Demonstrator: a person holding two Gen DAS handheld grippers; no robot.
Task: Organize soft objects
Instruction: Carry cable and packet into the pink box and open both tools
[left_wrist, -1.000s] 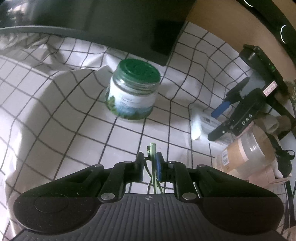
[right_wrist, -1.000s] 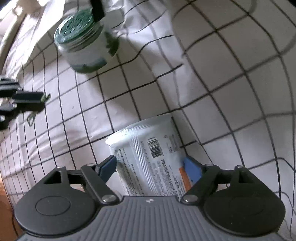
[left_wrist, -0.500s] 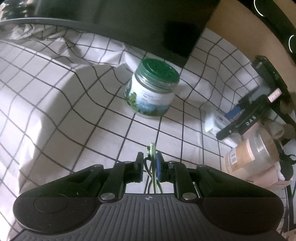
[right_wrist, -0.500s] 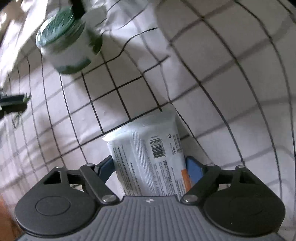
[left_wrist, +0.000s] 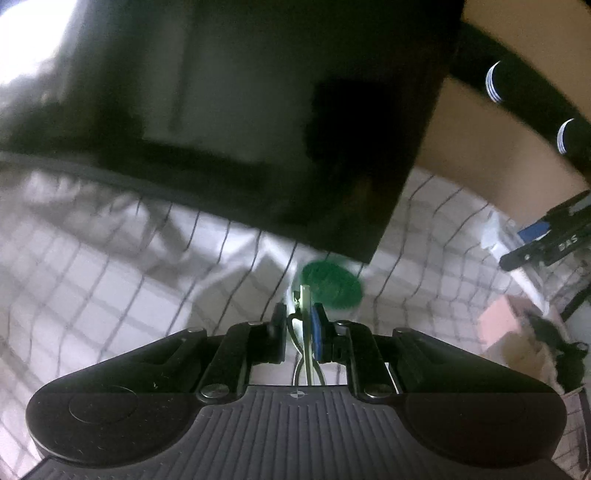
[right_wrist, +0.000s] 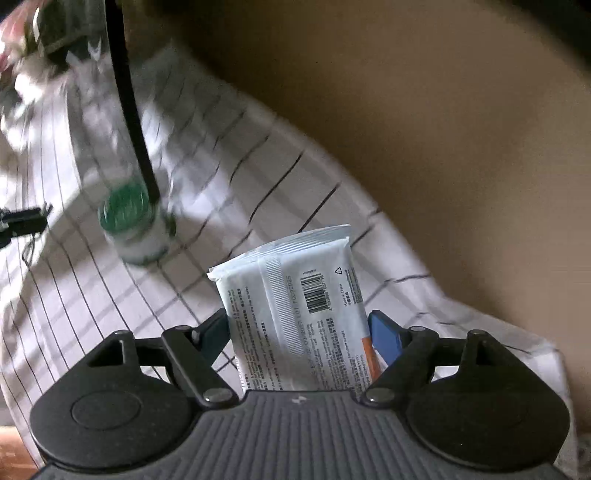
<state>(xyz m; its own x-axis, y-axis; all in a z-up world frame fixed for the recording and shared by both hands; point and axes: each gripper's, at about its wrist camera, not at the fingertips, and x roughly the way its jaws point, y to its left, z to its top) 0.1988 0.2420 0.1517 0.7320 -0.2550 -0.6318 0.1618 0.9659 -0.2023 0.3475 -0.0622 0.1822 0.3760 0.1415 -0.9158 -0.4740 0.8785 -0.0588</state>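
Cloth (right_wrist: 92, 295), white with a thin dark grid, drapes the whole work surface, with a tan wall (right_wrist: 424, 129) behind it and a big dark screen-like panel (left_wrist: 240, 110) leaning over its far edge. A green-lidded jar (right_wrist: 135, 225) stands on the cloth below that panel. The right gripper (right_wrist: 299, 328) pinches a white wipes packet (right_wrist: 295, 314), lifted above the cloth, while the left gripper (left_wrist: 300, 325) is pressed together on a thin metal clip (left_wrist: 305, 299).

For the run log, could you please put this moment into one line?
right claw: shut on wipes pack, lifted | left claw: shut on thin clip | green-lidded jar: upright on checked cloth
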